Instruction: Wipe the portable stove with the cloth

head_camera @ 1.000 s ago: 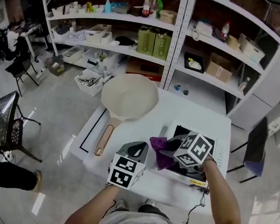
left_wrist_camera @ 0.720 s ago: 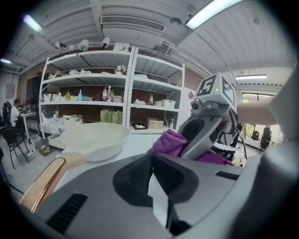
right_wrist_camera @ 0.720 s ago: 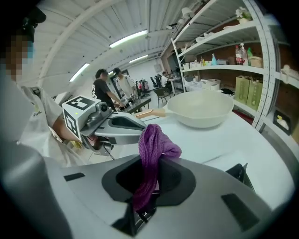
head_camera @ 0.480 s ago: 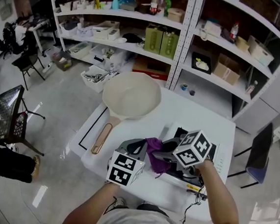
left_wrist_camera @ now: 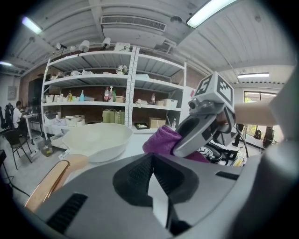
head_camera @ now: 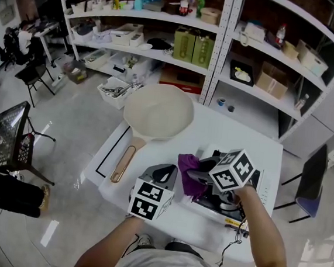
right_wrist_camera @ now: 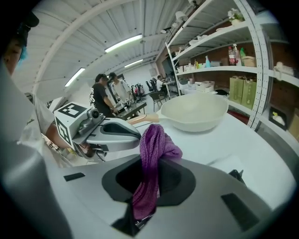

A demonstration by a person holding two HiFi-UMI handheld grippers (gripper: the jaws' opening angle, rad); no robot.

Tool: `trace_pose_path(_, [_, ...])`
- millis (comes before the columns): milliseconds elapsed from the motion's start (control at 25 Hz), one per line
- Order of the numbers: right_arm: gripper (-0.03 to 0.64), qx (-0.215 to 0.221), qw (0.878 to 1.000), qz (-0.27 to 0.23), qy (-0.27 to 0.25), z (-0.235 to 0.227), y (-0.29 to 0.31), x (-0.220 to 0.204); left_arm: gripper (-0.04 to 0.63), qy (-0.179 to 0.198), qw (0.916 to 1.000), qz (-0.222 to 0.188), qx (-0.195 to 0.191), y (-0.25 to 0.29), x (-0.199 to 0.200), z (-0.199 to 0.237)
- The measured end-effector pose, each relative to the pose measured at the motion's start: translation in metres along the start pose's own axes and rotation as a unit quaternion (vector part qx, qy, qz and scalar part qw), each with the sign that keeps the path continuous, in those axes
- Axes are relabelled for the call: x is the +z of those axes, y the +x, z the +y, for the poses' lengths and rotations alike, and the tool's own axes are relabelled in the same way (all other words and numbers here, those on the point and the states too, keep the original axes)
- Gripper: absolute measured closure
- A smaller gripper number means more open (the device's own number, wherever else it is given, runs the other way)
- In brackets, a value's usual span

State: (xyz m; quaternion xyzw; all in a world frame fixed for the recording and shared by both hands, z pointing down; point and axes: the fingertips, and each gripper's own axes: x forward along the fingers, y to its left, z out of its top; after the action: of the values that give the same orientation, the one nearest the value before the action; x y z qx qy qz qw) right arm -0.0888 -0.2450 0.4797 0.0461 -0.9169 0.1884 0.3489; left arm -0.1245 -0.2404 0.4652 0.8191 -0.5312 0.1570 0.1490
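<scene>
My right gripper (head_camera: 194, 176) is shut on the purple cloth (head_camera: 188, 172), which hangs at the left edge of the portable stove (head_camera: 234, 206) on the white table (head_camera: 225, 135). The gripper and its marker cube cover most of the stove. In the right gripper view the cloth (right_wrist_camera: 150, 154) stands bunched up between the jaws of the right gripper (right_wrist_camera: 148, 179). My left gripper (head_camera: 163, 175) hovers just left of the cloth, its jaws closed on nothing. The left gripper view shows the left gripper (left_wrist_camera: 152, 161) pointing at the cloth (left_wrist_camera: 161, 140) and the stove (left_wrist_camera: 218, 156) behind it.
A cream pan (head_camera: 158, 112) with a copper handle (head_camera: 123, 164) lies on the table's far left part. White shelving (head_camera: 213, 52) full of boxes and bottles stands behind the table. A black chair (head_camera: 4, 144) is on the floor at left. People (right_wrist_camera: 110, 93) stand in the background.
The right gripper with the cloth has shifted slightly along the stove's left edge. The left gripper has barely moved. My head view has drifted a little.
</scene>
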Motion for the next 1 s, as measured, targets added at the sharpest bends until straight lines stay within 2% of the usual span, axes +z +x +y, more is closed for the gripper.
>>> trace_pose_path(640, [0.552, -0.086, 0.996, -0.023, 0.026, -0.091, -0.025, 0.019, 0.592, 0.007, 0.9999, 0.009, 0.003, 0.025, 0.007, -0.004])
trace_pose_path(1000, [0.552, -0.111, 0.989, -0.070, 0.066, -0.131, -0.035, 0.035, 0.591, 0.007, 0.9996, 0.019, 0.017, 0.035, 0.007, 0.001])
